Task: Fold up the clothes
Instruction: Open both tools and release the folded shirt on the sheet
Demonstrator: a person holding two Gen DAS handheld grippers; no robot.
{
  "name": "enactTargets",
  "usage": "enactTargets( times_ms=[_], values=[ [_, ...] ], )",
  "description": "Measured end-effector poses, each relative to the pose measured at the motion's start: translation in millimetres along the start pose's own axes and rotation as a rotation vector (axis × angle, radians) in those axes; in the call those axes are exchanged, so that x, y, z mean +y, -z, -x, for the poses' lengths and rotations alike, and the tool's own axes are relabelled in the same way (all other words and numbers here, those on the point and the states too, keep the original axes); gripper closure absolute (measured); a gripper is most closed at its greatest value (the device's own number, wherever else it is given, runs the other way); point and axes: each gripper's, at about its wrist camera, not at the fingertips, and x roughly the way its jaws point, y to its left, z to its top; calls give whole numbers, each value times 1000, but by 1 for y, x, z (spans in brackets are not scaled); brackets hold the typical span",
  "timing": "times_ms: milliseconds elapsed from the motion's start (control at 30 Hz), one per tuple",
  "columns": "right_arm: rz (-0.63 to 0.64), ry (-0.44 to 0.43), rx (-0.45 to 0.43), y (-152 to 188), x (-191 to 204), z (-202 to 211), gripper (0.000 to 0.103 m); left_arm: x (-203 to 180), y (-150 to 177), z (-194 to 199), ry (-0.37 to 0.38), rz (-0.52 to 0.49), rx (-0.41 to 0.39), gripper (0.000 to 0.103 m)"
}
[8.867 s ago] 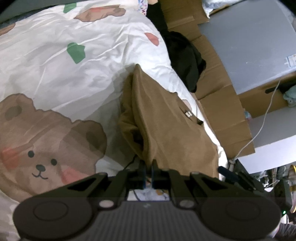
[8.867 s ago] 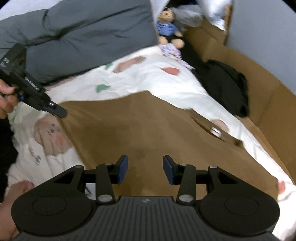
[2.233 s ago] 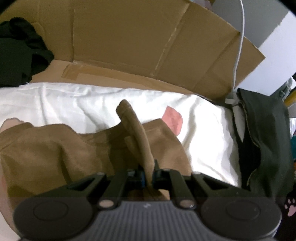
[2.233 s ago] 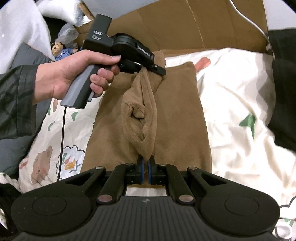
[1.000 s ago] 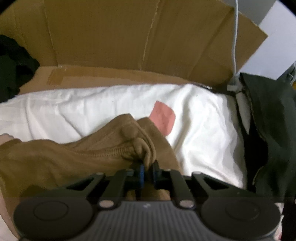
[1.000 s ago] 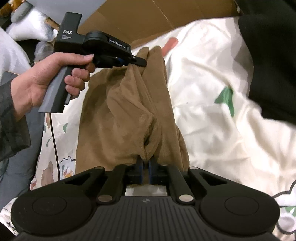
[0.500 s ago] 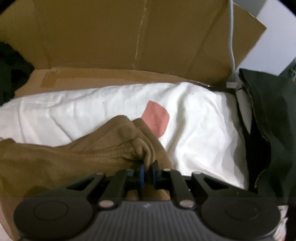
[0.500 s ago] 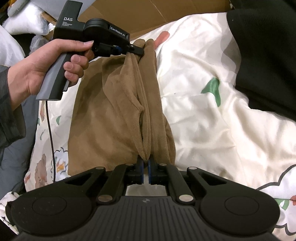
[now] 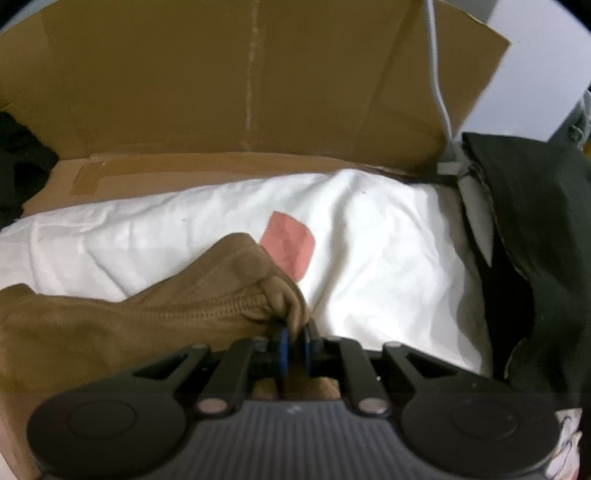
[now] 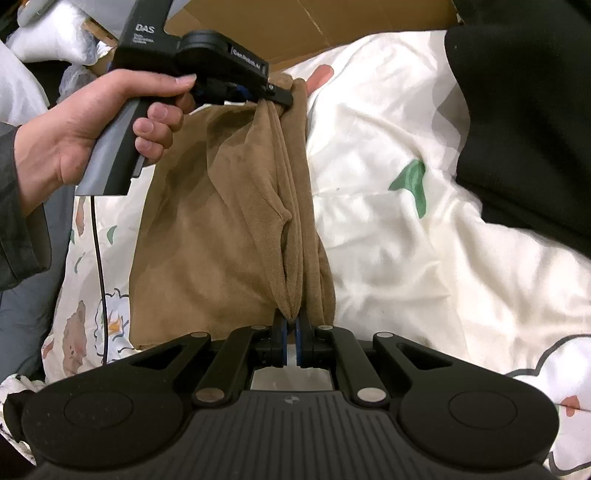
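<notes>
Brown garment point(image 10: 229, 229) pinched by both clenched grippers, left point(image 10: 279, 96) at 12 o'clock, right point(image 10: 290, 325) at 6, stretching fold edge taut over bed point(image 10: 406, 240).

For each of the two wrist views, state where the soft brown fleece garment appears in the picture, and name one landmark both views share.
Left wrist view: the soft brown fleece garment fills the lower left, its edge pinched in the left gripper.
Right wrist view: it runs up the centre from the right gripper to the left gripper.
Shared landmark: the brown cardboard wall behind the white printed bedsheet.
</notes>
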Motion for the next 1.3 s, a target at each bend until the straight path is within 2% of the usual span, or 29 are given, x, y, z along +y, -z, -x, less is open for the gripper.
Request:
enactTargets(
  times_ms=[67,133,200,300,400,667,767,867,1033,1167,1300],
  values=[
    [0,0,16,0,1,-4,99,4,-1,1,7,26,2,81],
    [3,-6,40,1,3,-8,98,8,-2,6,12,46,-11,69],
    [13,-6,54,0,6,-9,96,14,-4,19,10,43,-58,54],
    [44,-1,43,-5,12,-7,93,32,-5,40,13,73,-120,44],
    [93,19,14,-13,20,-3,83,56,0,54,-13,119,-152,43],
    [225,73,-61,-35,43,7,76,132,24,80,-128,198,-156,43],
    [237,75,-91,-47,47,7,71,150,32,84,-143,209,-147,43],
    [240,77,-123,-67,45,10,70,173,43,88,-168,215,-134,43],
    [272,117,-155,-108,46,-5,70,200,59,91,-166,243,-115,43],
    [302,188,-132,-140,50,-18,71,215,71,90,-151,259,-102,43],
    [273,213,-129,-166,47,-34,71,225,81,86,-122,274,-98,43]
  ],
)
